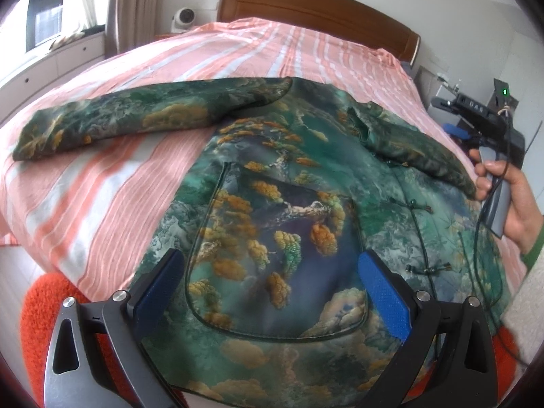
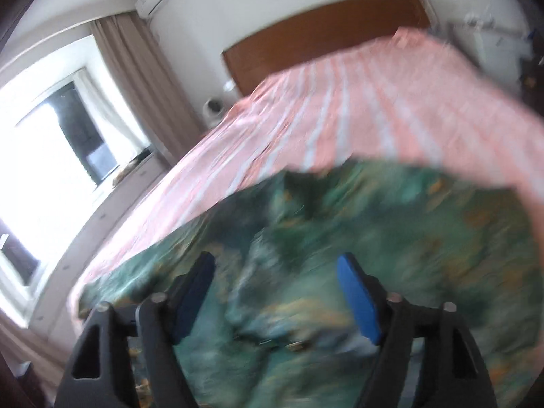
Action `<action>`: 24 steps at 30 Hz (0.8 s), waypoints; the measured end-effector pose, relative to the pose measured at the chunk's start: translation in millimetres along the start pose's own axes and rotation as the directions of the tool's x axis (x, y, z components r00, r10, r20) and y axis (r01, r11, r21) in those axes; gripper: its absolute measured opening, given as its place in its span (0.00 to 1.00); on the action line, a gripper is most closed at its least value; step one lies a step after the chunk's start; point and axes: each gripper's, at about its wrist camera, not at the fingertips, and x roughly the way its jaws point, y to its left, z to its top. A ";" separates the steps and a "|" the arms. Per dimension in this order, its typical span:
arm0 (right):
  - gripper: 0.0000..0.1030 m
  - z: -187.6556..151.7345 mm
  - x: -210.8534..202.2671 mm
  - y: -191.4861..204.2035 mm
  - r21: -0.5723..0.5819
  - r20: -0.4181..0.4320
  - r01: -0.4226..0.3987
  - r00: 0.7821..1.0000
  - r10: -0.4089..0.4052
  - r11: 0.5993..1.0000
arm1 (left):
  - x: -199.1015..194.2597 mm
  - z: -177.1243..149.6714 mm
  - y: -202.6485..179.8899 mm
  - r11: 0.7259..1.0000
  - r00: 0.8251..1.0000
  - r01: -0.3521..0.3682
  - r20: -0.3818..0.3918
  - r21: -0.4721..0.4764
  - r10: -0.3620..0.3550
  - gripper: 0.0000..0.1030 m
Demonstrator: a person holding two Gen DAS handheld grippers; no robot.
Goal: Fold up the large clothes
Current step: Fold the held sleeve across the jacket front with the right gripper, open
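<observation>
We hold both grippers, left (image 1: 272,292) and right (image 2: 275,292), jaws apart and empty, over a green-and-gold landscape-print padded jacket (image 1: 289,204) spread front-up on the pink striped bedspread (image 1: 112,176); folding looks barely begun (right view blurred); next, we'd judge, pinch a sleeve (image 1: 112,119) inward.

A green jacket (image 1: 289,176) printed with gold blooms lies spread front-up on a bed (image 1: 112,176) covered in pink and white stripes, one sleeve stretched toward the bed's left edge. The left hand-held gripper (image 1: 272,285) hovers with blue pads wide apart above the jacket's patch pocket (image 1: 272,255). At the bed's right edge, a hand (image 1: 510,200) holds the right hand-held gripper (image 1: 476,115). A wooden headboard (image 1: 319,10) stands behind.
</observation>
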 end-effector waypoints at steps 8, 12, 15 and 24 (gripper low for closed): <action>0.75 -44.0 70.2 -14.4 -0.119 -0.221 0.240 0.940 -0.261 0.963 | -12.6 -1.6 -6.6 0.999 0.999 0.005 0.047 0.033 -0.007 0.99; 0.76 -38.6 17.2 10.7 -0.040 -0.116 0.187 0.975 -0.190 0.982 | -14.0 -0.6 -12.2 0.999 0.999 -0.001 0.044 0.038 -0.001 0.99; 0.93 -49.5 -25.9 37.7 -0.067 -0.036 0.169 0.984 -0.172 0.983 | -13.3 0.2 -23.8 0.999 0.999 0.002 0.039 0.053 -0.004 0.99; 0.97 -158.2 -121.2 69.7 -0.323 -0.017 0.236 0.967 -0.255 0.916 | -25.6 -5.4 -54.7 0.986 0.999 0.003 0.051 0.169 -0.011 0.99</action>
